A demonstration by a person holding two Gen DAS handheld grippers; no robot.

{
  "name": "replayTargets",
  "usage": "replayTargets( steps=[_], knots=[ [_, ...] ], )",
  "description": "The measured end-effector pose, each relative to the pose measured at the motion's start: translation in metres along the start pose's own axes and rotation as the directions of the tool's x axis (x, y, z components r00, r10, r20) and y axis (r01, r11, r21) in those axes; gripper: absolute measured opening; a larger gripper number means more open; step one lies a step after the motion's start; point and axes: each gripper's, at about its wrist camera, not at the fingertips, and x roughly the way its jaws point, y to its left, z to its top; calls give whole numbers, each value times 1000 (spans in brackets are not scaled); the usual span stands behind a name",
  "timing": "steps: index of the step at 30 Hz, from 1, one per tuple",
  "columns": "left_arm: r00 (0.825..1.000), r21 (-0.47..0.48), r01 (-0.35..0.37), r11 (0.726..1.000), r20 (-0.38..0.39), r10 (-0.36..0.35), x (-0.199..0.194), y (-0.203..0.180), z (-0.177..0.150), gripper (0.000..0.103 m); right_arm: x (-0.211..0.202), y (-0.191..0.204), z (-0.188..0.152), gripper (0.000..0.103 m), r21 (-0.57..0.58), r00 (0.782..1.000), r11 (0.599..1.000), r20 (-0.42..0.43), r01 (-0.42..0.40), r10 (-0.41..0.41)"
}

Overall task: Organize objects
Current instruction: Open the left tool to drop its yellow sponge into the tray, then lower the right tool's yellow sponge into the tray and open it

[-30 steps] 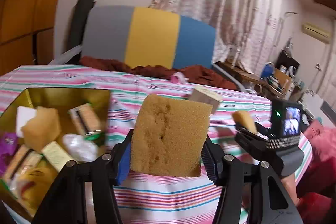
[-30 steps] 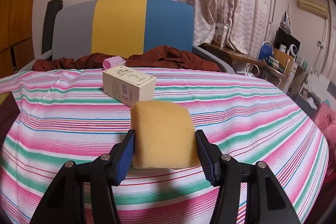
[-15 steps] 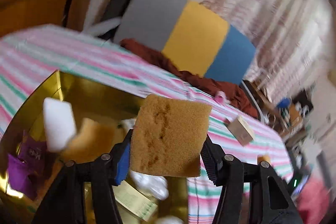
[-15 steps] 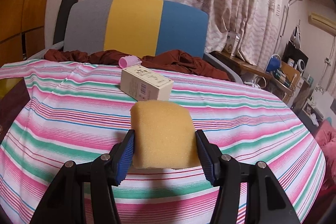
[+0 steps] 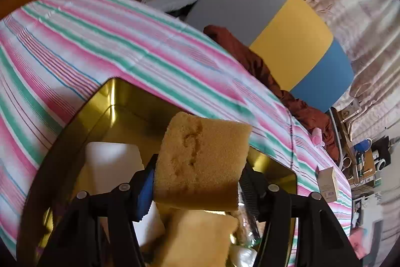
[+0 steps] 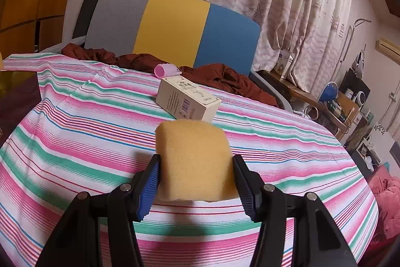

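Observation:
My left gripper [image 5: 197,182] is shut on a brownish-yellow sponge [image 5: 200,159] and holds it over a gold tin box [image 5: 110,101]. The box holds a white block [image 5: 112,164], another yellow sponge [image 5: 197,239] and other small items. My right gripper [image 6: 195,179] is shut on a paler yellow sponge [image 6: 193,162] above the striped tablecloth [image 6: 75,131]. A cream carton [image 6: 187,98] lies on the cloth just beyond it, with a pink cap [image 6: 165,69] behind.
A grey, yellow and blue chair back [image 6: 172,29] stands behind the table with a rust-red cloth [image 6: 220,76] draped at the table's far edge. Cluttered shelves [image 6: 345,104] are at the right. The gold box's edge [image 6: 10,81] shows at far left.
My left gripper has swung left and tilted down with its sponge, from over the cloth to above the gold box. My right gripper has moved slightly closer to the carton.

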Motion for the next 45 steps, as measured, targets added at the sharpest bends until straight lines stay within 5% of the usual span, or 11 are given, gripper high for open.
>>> replayTargets(
  steps=[3, 12, 18, 28, 35, 45],
  knots=[
    [1000, -40, 4, 999, -3, -4, 5, 5, 3, 89, 0, -1, 0, 57, 6, 1000, 1000, -1, 3, -3],
    [986, -41, -15, 999, 164, 22, -45, 1, -23, 99, -3, 7, 1, 57, -32, 1000, 999, 10, -8, 9],
    [968, -6, -49, 999, 246, 49, -82, -3, -54, 103, -25, 29, 18, 57, -69, 985, 984, 41, -165, 168],
    [952, 95, -92, 991, 299, 60, -106, -10, -93, 103, -55, 103, 69, 57, -28, 887, 888, 43, -459, 460],
    [949, 99, -110, 989, 306, 75, -116, -2, -103, 103, -57, 176, 107, 58, -88, 793, 788, -72, -610, 605],
    [937, 19, -124, 992, 331, 111, -127, 13, -102, 103, -26, 239, 119, 61, -95, 767, 775, -261, -625, 587]
  ],
)
